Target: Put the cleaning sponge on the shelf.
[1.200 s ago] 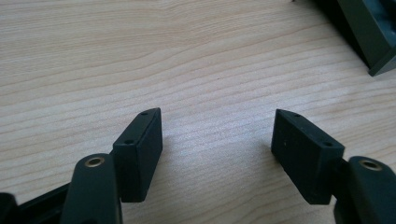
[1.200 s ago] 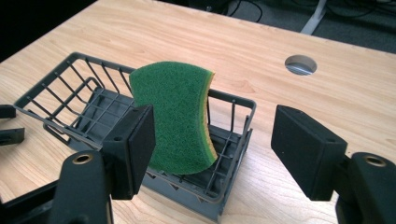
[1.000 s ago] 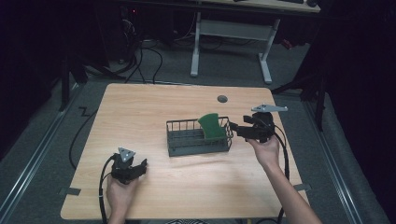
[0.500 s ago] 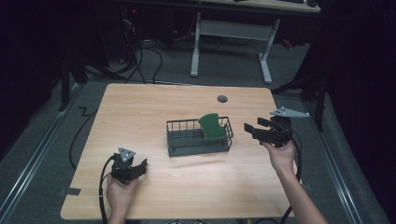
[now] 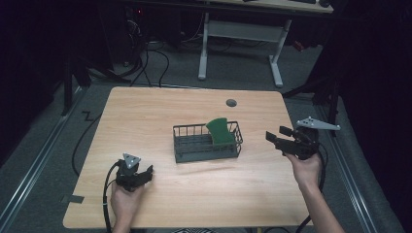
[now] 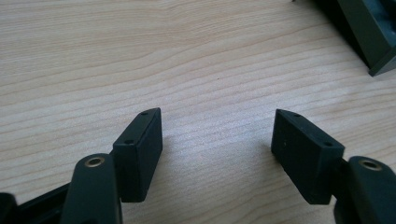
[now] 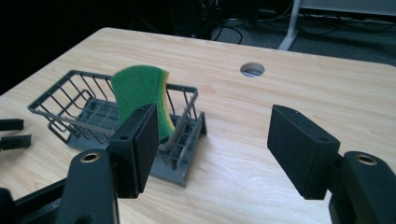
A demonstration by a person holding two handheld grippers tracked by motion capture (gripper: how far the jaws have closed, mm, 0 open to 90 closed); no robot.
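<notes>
The fingers (image 6: 140, 149) of the left gripper (image 5: 132, 175) stand spread apart with nothing between them, only bare wood of the worktop (image 5: 145, 116) beneath; that gripper sits low by the near left corner, held in the person's left hand (image 5: 125, 201). Midway along the worktop stands a dark wire basket (image 5: 206, 143), and a green sponge (image 5: 219, 132) leans upright in its right end, rising above the rim. At the right edge the right gripper (image 5: 278, 138) is held off the basket, pointing back at it, fingers (image 7: 137, 147) parted and empty, having just eased a little closer together.
</notes>
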